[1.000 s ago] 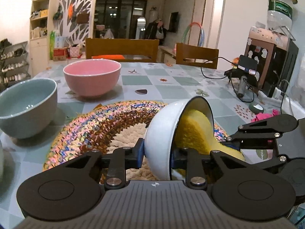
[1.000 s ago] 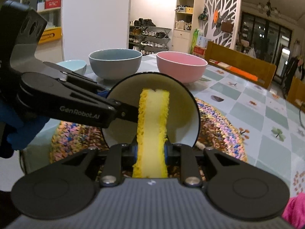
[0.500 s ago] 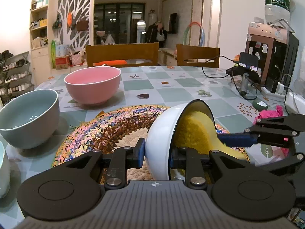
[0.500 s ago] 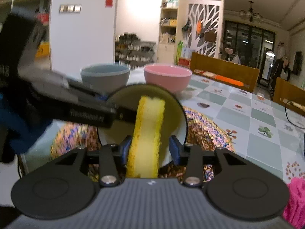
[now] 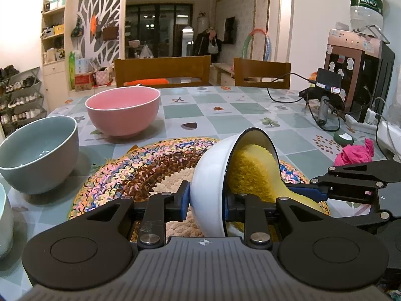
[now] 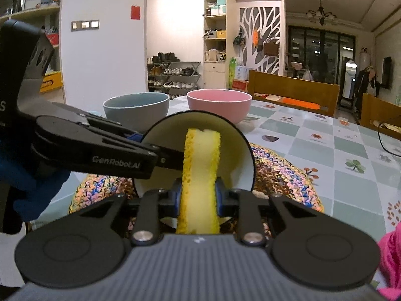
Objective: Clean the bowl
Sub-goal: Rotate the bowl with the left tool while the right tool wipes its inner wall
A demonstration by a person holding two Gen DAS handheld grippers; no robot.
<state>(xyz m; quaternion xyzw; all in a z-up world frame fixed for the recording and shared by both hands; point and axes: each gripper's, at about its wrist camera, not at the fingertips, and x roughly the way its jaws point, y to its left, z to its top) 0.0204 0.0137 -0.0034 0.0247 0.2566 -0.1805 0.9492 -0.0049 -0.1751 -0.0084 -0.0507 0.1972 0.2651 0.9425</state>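
Gripping the white bowl [image 5: 213, 188] by its wall, your left claw [image 5: 206, 202] has one blue pad on the outside and one on the inside of the rim, so the bowl stands tipped on its side above the braided round mat [image 5: 140, 165] with its opening turned toward your right claw [image 6: 198, 198]. Your right claw is clamped on the yellow sponge [image 6: 200, 173], which stands upright between its two pads; the upper end of the sponge sits inside the bowl, against the pale inner surface. In the left wrist view the sponge [image 5: 253, 173] fills much of the bowl's mouth, and the right claw's black arms reach in from the right edge. In the right wrist view the left claw's arm crosses from the left and meets the bowl [image 6: 233, 150] at its rim. On the desk [image 5: 250, 118], covered in a green and white checked cloth, a pink bowl [image 5: 122, 110] and a grey-blue bowl [image 5: 37, 155] stand upright beyond the mat, well apart from the held bowl. A crumpled pink cloth [image 5: 356, 153] lies on the desk to the right of the mat.
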